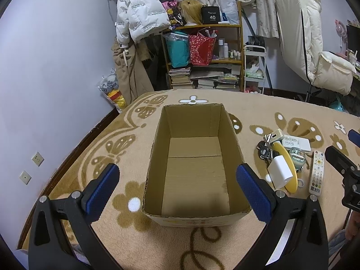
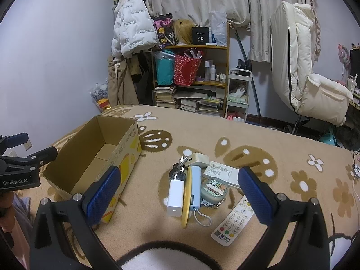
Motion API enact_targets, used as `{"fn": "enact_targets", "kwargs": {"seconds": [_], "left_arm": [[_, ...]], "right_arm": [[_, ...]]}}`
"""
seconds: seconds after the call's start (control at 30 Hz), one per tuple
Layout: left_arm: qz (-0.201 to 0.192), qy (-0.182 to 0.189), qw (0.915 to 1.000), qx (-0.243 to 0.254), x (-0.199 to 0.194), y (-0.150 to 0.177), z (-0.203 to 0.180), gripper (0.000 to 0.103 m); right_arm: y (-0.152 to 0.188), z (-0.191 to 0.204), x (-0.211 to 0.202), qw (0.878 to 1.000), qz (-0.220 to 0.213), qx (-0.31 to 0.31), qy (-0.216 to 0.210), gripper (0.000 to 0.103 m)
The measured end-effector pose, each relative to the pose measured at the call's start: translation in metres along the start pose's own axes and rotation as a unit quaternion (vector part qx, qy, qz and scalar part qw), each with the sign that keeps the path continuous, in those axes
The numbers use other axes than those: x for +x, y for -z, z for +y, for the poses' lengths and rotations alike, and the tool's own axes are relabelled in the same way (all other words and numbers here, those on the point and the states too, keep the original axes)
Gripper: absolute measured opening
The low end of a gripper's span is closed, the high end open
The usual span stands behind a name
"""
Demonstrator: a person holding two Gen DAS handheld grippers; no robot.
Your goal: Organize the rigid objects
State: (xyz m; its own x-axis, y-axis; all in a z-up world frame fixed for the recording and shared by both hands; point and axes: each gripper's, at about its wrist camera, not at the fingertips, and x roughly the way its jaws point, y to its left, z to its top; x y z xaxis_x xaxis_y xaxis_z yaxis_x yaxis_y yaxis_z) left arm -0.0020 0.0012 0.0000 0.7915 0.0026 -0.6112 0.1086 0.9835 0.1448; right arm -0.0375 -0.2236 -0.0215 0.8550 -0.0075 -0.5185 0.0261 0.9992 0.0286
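An empty open cardboard box (image 1: pixel 193 164) (image 2: pixel 90 157) stands on the tan flowered blanket. My left gripper (image 1: pixel 177 189) hovers open just above its near end. To the box's right lies a small heap: a white charger block (image 2: pixel 175 194) (image 1: pixel 280 174), a yellow disc (image 2: pixel 187 200), a pale blue power bank (image 2: pixel 195 186), a bunch of keys (image 2: pixel 178 172), a white remote (image 2: pixel 232 222) (image 1: pixel 316 172), a flat white switch panel (image 2: pixel 221 172) and a small decorated case (image 2: pixel 213 190). My right gripper (image 2: pixel 178 194) is open above the heap and holds nothing.
The blanket (image 2: pixel 270 148) covers a bed that ends at the purple wall on the left. Behind it are a cluttered wooden shelf (image 2: pixel 191 76), a hanging white puffer jacket (image 2: pixel 132 31) and a cream padded chair (image 2: pixel 310 72). A white cable (image 2: pixel 355 175) lies at the right edge.
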Motion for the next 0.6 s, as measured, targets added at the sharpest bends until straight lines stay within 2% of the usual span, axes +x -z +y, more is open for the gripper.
{"fn": "enact_targets", "kwargs": {"seconds": [0.6], "left_arm": [[-0.004,0.005,1.0000,-0.004,-0.0012,-0.0032,0.0022,0.103]], "right_arm": [[0.0079,0.0002,0.0041,1.000,0.002,-0.004,0.001,0.103]]}}
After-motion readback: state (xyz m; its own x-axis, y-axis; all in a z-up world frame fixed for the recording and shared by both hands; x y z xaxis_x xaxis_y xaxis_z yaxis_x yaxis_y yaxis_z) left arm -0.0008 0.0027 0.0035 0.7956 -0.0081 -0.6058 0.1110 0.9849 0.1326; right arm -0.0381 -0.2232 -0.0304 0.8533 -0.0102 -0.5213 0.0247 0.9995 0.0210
